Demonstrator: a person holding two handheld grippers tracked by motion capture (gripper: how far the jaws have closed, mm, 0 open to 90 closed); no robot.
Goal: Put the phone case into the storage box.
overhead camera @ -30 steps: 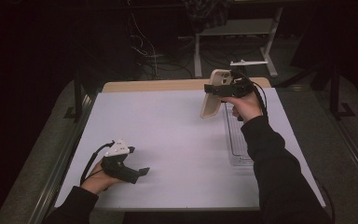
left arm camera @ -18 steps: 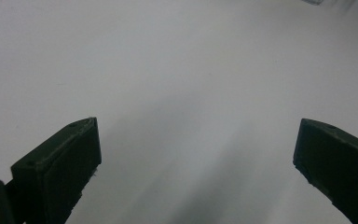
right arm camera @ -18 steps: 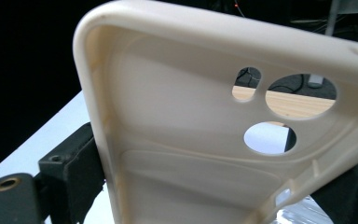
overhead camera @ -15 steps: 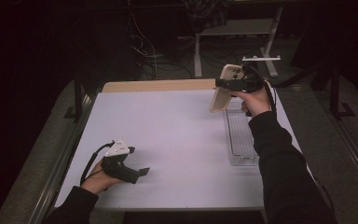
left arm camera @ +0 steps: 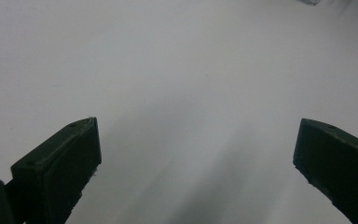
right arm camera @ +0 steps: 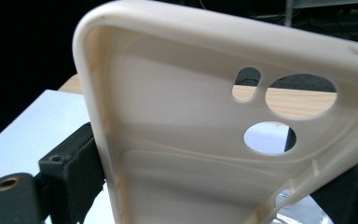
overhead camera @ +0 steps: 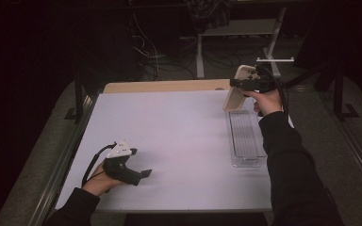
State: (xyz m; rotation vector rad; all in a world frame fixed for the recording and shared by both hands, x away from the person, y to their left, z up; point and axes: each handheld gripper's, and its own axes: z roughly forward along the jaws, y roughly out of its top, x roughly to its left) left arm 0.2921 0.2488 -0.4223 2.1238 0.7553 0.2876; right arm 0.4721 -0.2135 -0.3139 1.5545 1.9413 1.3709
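My right gripper is shut on a cream phone case, holding it upright above the far end of a clear plastic tray. In the right gripper view the phone case shows its hollow inside and three camera holes, clamped between the two black jaws. My left gripper rests low on the white table near the front left. Its jaws stand wide apart in the left gripper view, with bare white table between them.
The clear tray lies lengthwise along the table's right side. A strip of wooden board shows past the table's far edge. Dark floor, cables and a metal stand lie beyond.
My right gripper has carried the phone case a little farther back and to the right, above the tray's far end. The left gripper has stayed put.
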